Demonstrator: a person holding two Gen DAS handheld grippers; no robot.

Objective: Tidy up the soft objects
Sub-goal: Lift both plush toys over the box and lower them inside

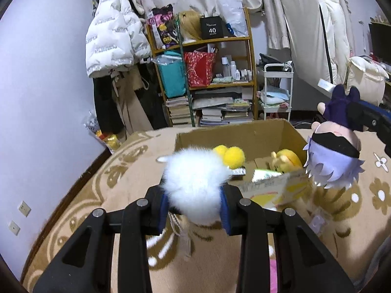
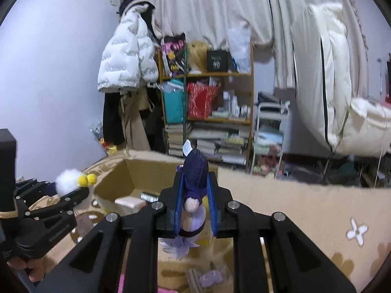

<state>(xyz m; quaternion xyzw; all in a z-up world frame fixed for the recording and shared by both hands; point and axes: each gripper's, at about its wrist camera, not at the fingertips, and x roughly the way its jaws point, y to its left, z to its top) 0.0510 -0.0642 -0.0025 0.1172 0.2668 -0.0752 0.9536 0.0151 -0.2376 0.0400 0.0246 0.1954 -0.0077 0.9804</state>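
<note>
My left gripper (image 1: 195,201) is shut on a fluffy white plush with yellow pom-poms (image 1: 195,178), held above the near left edge of an open cardboard box (image 1: 234,131). A yellow plush (image 1: 286,160) lies inside the box. My right gripper (image 2: 195,204) is shut on a doll with lilac hair and dark purple clothes (image 2: 194,171), hanging head down over the box's right side (image 2: 136,171). The doll (image 1: 332,156) and right gripper (image 1: 361,117) show in the left wrist view; the white plush (image 2: 69,183) and left gripper (image 2: 73,194) show in the right wrist view.
The box stands on a beige patterned carpet (image 1: 122,175). Behind it are a wooden shelf with books and bags (image 1: 210,73), a white trolley (image 1: 277,90), hanging coats (image 1: 112,39) and curtains. A small lilac item (image 2: 210,277) lies on the carpet.
</note>
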